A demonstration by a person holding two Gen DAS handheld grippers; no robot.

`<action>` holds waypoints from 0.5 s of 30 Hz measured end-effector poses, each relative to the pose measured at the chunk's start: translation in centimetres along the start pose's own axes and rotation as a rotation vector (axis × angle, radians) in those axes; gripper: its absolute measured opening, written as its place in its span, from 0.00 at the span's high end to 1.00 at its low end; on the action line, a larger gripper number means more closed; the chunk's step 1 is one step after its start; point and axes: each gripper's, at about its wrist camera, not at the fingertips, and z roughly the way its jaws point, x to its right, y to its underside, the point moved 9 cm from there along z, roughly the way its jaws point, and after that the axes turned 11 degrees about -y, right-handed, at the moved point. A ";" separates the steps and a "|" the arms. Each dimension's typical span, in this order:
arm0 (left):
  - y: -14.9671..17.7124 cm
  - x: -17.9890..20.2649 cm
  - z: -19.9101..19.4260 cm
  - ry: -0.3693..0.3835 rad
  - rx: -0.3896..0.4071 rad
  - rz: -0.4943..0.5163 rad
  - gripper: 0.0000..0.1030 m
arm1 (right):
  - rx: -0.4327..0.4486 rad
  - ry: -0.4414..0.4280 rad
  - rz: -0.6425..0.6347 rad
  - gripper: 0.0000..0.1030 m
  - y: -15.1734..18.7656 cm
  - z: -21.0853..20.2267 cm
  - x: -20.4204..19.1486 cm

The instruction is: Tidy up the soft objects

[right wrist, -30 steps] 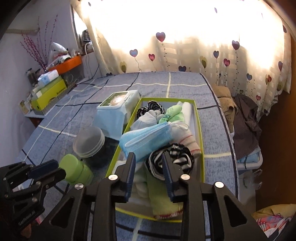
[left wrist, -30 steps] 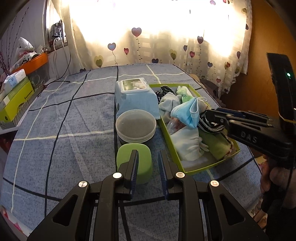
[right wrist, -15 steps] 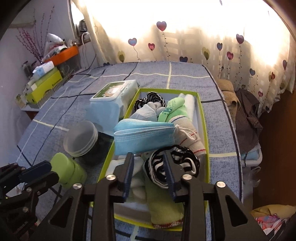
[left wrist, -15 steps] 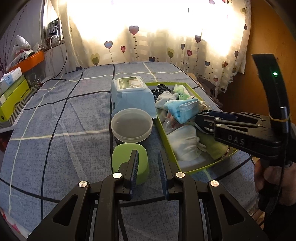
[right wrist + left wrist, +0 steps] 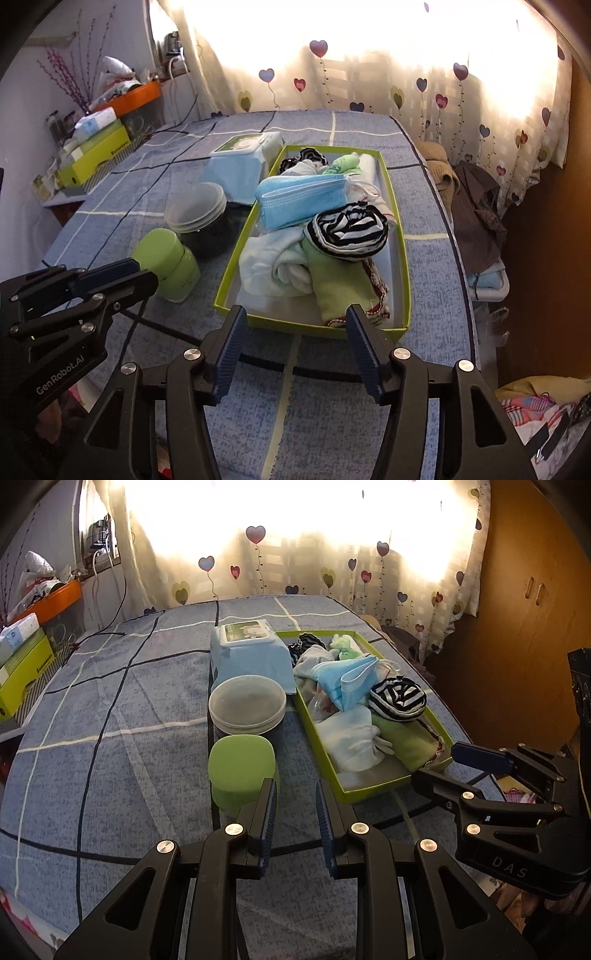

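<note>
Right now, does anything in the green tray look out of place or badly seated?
The blue face mask lies loose on top of the pile, crumpled. The striped roll perches high above the green tray rim. Nothing has spilled onto the bed.

"DAS" in pale letters on the side of the right gripper (image 5: 436, 771), lower right of left wrist view. "GenRobot.AI" in white on the black body of the left gripper (image 5: 147, 275), lower left of right wrist view. Yellow-green box (image 5: 94, 157) at left edge has dark print along its side, too small to read. Wipes pack (image 5: 245, 155), upper centre, has a label w/ picture, text unreadable.
</note>
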 end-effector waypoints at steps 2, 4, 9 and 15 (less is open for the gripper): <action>0.2 0.0 -0.1 0.002 -0.003 -0.004 0.78 | -0.004 -0.005 -0.007 0.45 0.3 0.0 -0.3; 0.3 -0.1 -0.1 0.003 -0.009 -0.007 0.78 | -0.005 -0.007 -0.015 0.45 0.5 0.0 -0.7; 0.6 -0.2 0.0 0.011 -0.021 -0.019 0.78 | -0.009 -0.018 -0.029 0.44 0.6 0.1 -1.5; 0.6 -0.4 0.2 -0.015 -0.018 -0.012 0.78 | -0.009 -0.019 -0.035 0.44 0.6 0.2 -1.8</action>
